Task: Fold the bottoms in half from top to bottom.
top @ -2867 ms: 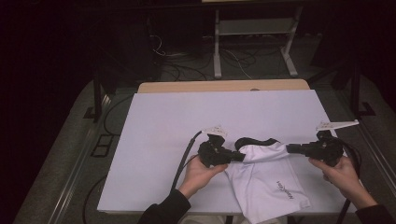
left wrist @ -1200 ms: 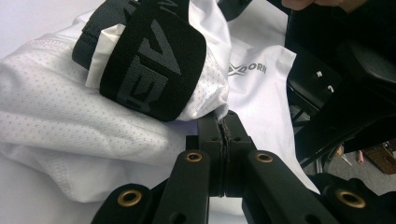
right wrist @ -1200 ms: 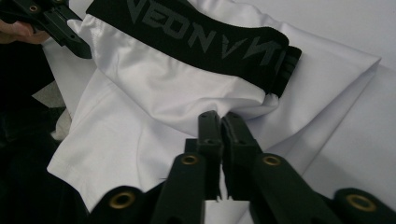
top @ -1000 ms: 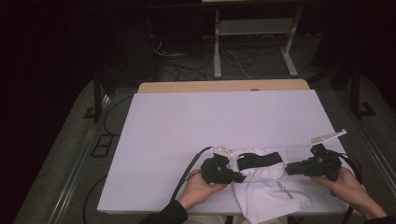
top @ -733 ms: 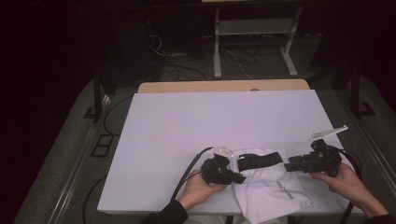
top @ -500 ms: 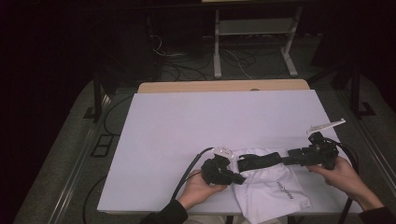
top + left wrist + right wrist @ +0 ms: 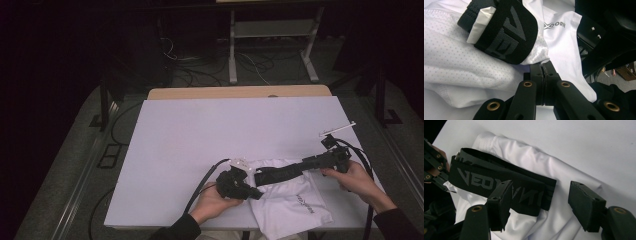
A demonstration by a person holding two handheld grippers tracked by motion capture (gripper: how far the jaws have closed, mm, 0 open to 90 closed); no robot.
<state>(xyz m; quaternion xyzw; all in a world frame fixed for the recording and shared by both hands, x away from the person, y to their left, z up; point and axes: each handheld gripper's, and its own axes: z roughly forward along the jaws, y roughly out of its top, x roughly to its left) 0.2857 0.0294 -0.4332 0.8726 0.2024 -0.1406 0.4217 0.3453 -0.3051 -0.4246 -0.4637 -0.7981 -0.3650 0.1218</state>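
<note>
**White garment with black waistband being handled on white table**

A white, partly mesh fabric garment (image 7: 292,202) with a wide black elastic waistband (image 7: 278,173) bearing grey lettering is being kept flat on the white table top (image 7: 220,130), at the edge nearest the person. The left gripper (image 7: 248,191) is being held at the waistband's left end; in the left gripper view its jaws are being pressed fully together on a fold of white fabric just beneath the waistband (image 7: 506,32). The right gripper (image 7: 544,205) is being positioned at the waistband's right end (image 7: 541,187). Its jaws have just been opening and are being held well apart, with the waistband's end and the white fabric (image 7: 529,157) lying between them, unpinched. A small white label (image 7: 479,23) is being shown tucked inside the waistband.
</note>
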